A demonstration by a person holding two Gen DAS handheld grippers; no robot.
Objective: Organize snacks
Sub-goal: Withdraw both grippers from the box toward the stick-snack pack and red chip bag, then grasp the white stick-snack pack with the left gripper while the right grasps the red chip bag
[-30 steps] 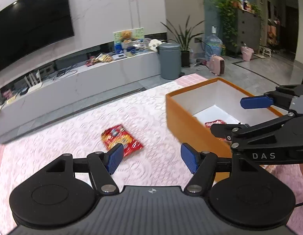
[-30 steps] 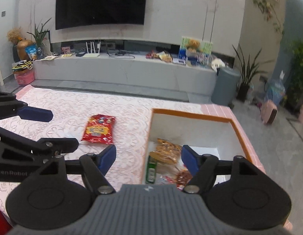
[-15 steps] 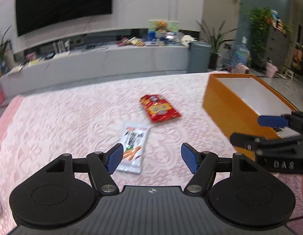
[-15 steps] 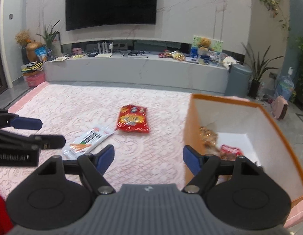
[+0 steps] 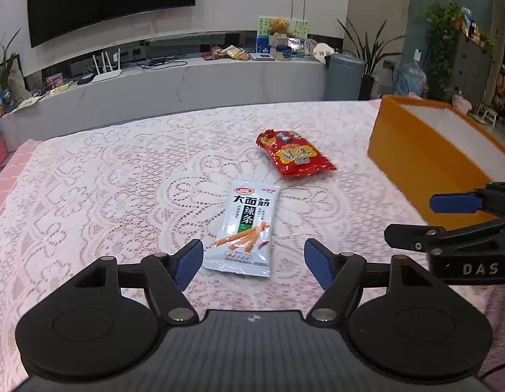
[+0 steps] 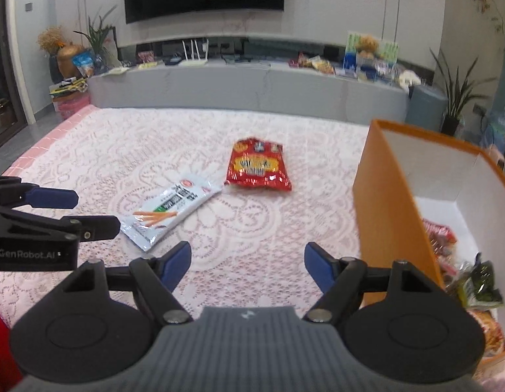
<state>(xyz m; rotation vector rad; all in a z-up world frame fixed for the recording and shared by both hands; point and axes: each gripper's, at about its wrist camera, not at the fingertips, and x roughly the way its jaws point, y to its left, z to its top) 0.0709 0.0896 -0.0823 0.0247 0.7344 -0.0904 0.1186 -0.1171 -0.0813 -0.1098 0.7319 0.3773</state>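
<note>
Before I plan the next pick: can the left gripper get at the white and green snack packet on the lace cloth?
Probably yes: the left gripper is open, nothing covering the packet.

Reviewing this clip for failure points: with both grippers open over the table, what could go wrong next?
The white packet lies flat on the lace tablecloth, so the left gripper may snag lace or slide off it. The right gripper hangs near the orange box wall and could knock it while reaching for the red packet.

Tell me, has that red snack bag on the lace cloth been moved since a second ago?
Cannot tell for sure, but probably not. The red snack bag sits left of the orange box as before, untouched; only the cameras swung. Both tongs are open and empty.
</note>
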